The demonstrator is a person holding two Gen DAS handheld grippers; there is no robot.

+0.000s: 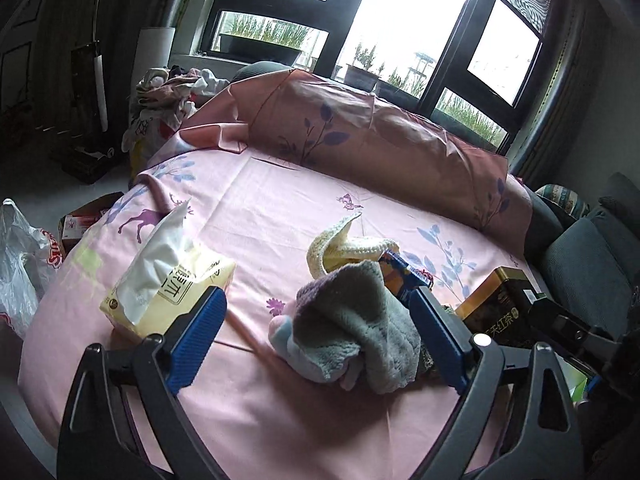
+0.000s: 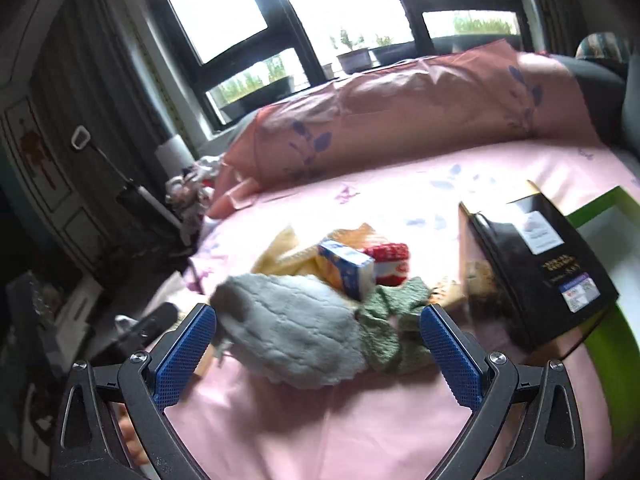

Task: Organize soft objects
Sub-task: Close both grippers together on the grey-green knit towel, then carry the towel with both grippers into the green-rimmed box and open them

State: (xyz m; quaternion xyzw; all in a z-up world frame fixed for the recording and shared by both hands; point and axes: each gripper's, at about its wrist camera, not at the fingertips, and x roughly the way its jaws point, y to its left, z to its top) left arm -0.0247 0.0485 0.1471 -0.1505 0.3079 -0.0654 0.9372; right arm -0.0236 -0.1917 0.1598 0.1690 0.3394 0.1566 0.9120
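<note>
1. Two grippers hang over a pink bedsheet (image 1: 280, 208), and both are released: neither set of blue pads presses on anything.
2. Left gripper (image 1: 316, 332): jaws spread wide. A grey fleece cloth (image 1: 360, 320) lies on the sheet between the fingers, close against the pad at 3 o'clock; whether it actually touches that pad is hard to tell. Nothing is lifted.
3. Right gripper (image 2: 318, 344): jaws equally wide, framing the same grey fleece cloth (image 2: 296, 332) and a green knitted piece (image 2: 392, 320) at its 3 o'clock edge. Both lie loose on the sheet.
4. The soft pile sits mid-bed. A cream knitted piece (image 1: 344, 244) pokes up at 12 o'clock of the fleece, with a blue-and-orange carton (image 2: 346, 266) and a red-and-white knitted item (image 2: 390, 262) just behind it.
5. A tissue pack (image 1: 168, 276) lies at 9 o'clock in the left view, its near corner hidden by the left finger.
6. A dark tea box (image 2: 536, 268) stands at 3 o'clock, its base hidden in shadow.
7. The right view is motion-blurred, so small print is unreadable; a green-edged box (image 2: 608, 216) is cut off by the frame.
</note>
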